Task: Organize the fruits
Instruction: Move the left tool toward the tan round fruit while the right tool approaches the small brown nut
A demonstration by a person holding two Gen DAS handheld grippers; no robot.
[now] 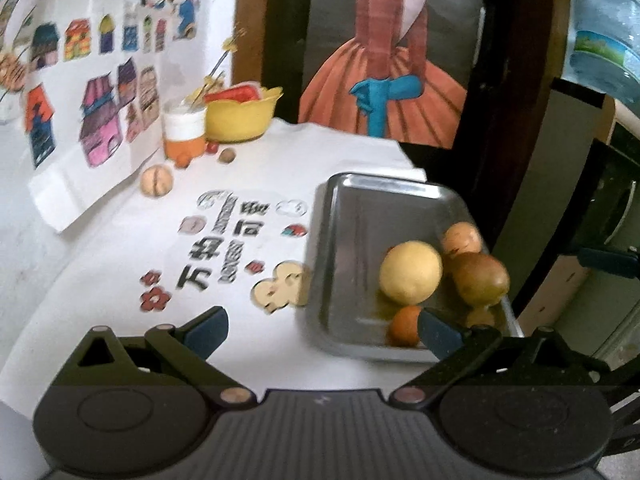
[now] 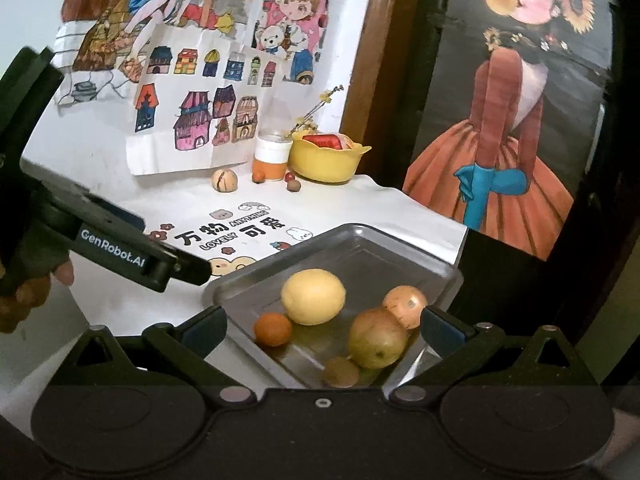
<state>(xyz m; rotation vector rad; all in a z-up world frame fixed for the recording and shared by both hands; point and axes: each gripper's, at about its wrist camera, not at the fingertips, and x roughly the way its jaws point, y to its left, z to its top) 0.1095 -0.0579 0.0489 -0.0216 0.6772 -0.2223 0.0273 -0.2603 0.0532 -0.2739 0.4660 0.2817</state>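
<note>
Inside the shiny steel tray [image 2: 436, 276] sit a smooth yellow lemon [image 2: 313, 297], small orange [image 2: 273, 329], greenish pear [image 2: 377, 343] and rough brown kiwi [image 2: 341, 372]; both the left gripper [image 1: 324, 330] and right gripper [image 2: 323, 330] gape wide, empty, while a peach [image 2: 224, 179] lies beside the yellow bowl [image 2: 326, 160] behind

Five fruits [image 2: 313, 297] in the one metal tray [image 2: 360, 248], lower middle of frame. Four more loose pieces [image 2: 225, 180] near the yellow bowl [image 2: 326, 162] (upper middle).

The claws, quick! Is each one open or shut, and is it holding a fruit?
Left claw: open, holding nothing, beside the metal tray.
Right claw: open, holding nothing, over the tray's fruit.
</note>
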